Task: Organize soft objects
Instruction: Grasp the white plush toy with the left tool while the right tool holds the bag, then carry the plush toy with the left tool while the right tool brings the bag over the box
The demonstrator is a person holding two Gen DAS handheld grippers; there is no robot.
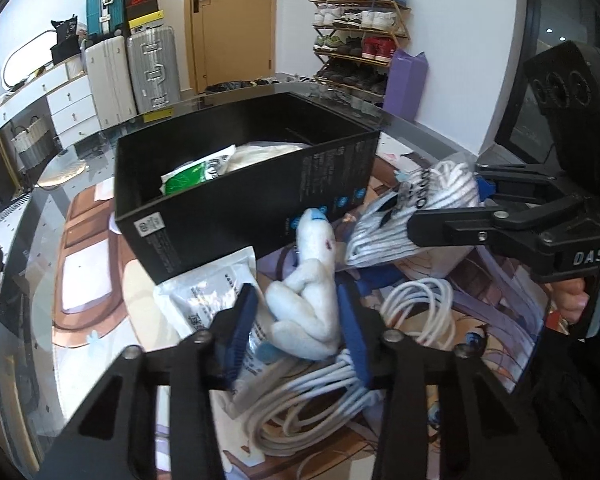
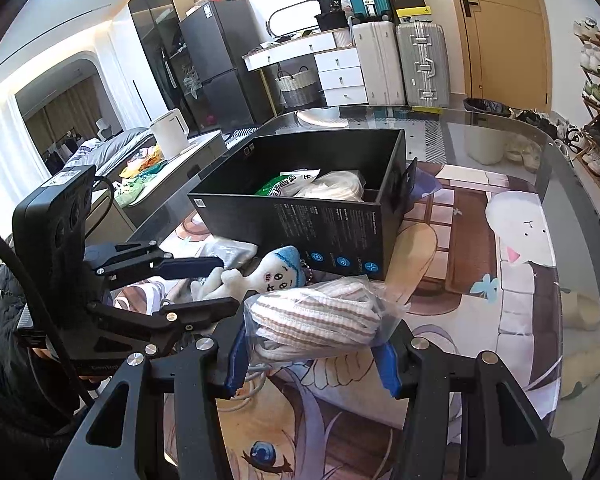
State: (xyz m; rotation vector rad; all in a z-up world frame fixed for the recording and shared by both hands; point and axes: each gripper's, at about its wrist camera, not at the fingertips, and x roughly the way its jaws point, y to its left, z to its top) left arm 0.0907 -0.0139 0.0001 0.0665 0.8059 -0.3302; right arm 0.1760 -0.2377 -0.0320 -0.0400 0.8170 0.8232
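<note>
The left tool point(image 1: 298, 320) has its blue pads drawn in narrow around the white plush doll point(image 1: 312, 292). The pads seem to press its lower body, though the left pad's contact is hard to confirm from its own camera. The doll lies on the surface just in front of the black box point(image 1: 204, 216), its blue-capped head near the box wall. The right tool point(image 2: 310, 350) is clamped on a clear bag of striped socks point(image 2: 320, 312), held just beside the doll and in front of the same box.

Risks, as I judge them: the plush is squashy and gripped low, so the head could flop and catch on the box wall when lifted. A beaded chain point(image 2: 308, 274) hangs at its neck and could snag. Coiled white cable point(image 1: 320, 392) lies directly beneath the left tool, and a strand might come up with the doll. The foil packet point(image 1: 208, 292) under the left pad might be dragged too. The two tools stand close together, so moving both toward the box at once could make them collide. The slippery sock bag could slide out of the right pads.

The box interior is only partly visible: a green-and-white packet point(image 2: 278, 188) and something pale and folded, whose nature is unclear. The doll's feet are hidden behind the left tool.
</note>
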